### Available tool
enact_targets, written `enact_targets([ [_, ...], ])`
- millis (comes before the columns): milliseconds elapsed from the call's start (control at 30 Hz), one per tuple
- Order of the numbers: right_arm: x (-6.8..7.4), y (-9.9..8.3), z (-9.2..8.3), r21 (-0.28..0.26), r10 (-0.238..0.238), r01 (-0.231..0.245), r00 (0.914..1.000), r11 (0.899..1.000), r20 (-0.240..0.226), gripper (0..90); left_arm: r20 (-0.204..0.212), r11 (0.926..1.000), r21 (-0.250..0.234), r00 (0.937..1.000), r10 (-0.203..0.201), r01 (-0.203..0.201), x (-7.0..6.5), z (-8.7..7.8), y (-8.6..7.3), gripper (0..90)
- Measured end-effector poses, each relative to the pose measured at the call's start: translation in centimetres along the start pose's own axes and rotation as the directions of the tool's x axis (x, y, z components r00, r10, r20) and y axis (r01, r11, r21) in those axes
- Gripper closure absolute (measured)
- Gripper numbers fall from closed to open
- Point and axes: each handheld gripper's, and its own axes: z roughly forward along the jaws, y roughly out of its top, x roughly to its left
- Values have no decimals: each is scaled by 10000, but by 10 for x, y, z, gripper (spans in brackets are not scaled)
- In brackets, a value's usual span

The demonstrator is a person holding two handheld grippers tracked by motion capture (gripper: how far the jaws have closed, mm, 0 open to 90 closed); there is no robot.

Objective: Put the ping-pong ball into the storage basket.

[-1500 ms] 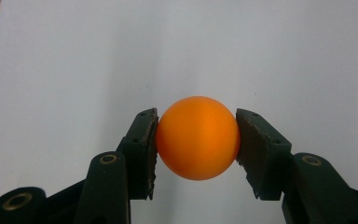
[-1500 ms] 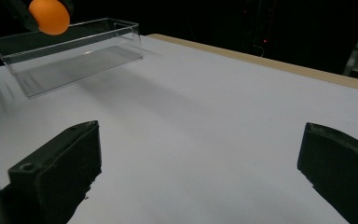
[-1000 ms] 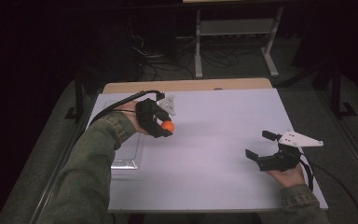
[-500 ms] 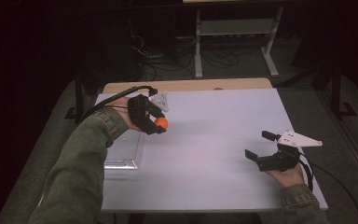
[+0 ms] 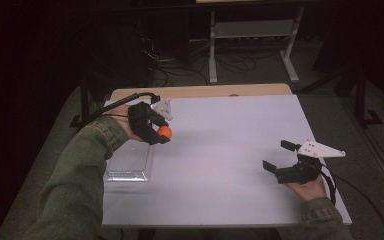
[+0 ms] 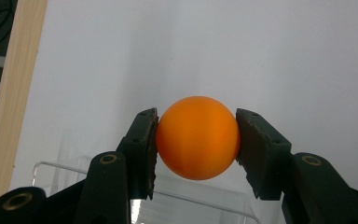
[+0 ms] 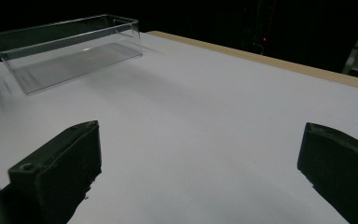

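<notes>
The person's left claw is clamped on a small, smooth orange ball, and from where I stand it hangs above the far left part of the white worktop, clear of the surface. In the left gripper view the ball sits squarely between the two black pads, each one pressed flat against its side, so the grip is firm and centred (the ball bulges out above and below the pads). Under it, towards the person, lies a shallow clear plastic rectangular tray near the worktop's left edge; its thin transparent rim shows just below the ball in the left gripper view. The ball is not in the tray: it is held above the worktop just beyond the tray's far end.

The right claw rests low over the near right part of the worktop, well apart from the ball and the tray. Its jaws stand spread wide with nothing between them, and in the right gripper view bare white surface lies between the two dark pads, with the clear tray farther off across the worktop.

A green sleeve covers the person's left forearm.
</notes>
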Motion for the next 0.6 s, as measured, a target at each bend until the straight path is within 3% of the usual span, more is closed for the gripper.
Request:
enact_targets([
  [600,1,0,-1,4,-37,37,10000,10000,48,0,-46,9985,401,9993,-365,366,-6,-11,-27,506],
])
